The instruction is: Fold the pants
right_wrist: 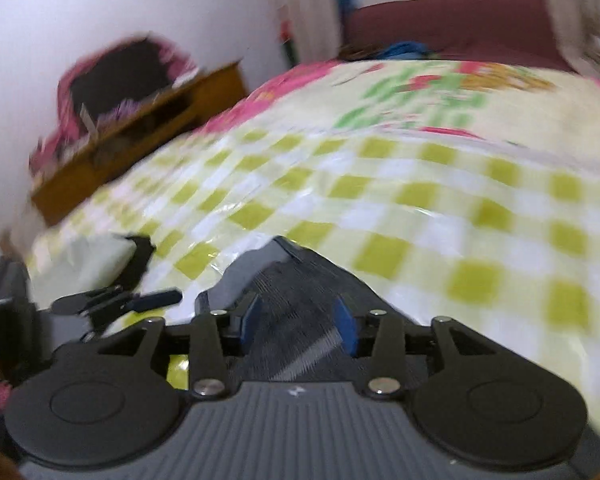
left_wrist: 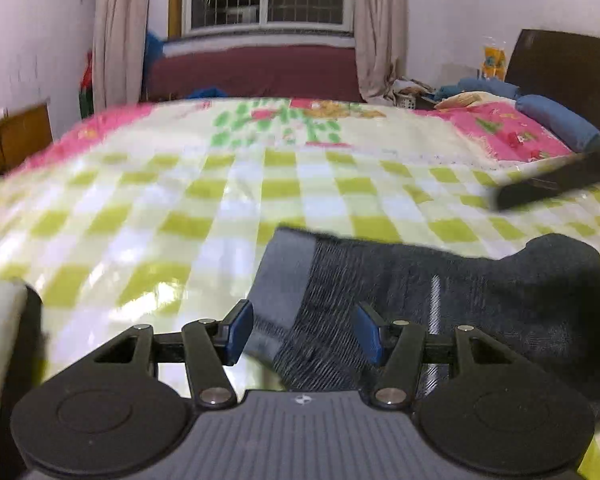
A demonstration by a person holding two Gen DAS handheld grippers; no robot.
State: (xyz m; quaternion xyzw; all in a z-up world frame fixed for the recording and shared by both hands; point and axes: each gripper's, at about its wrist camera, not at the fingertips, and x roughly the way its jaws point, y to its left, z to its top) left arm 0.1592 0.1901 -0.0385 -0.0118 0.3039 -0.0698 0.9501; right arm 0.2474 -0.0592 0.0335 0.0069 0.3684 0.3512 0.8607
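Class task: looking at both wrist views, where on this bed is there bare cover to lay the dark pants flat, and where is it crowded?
Free: the green-and-white checked bed cover from the dark grey pants up to the pink floral border. Crowded: the headboard end, with a blue bolster pillow, and the near edge, where the open left gripper and open right gripper each straddle the fabric.

2 low wrist views across bed (left_wrist: 260,184)
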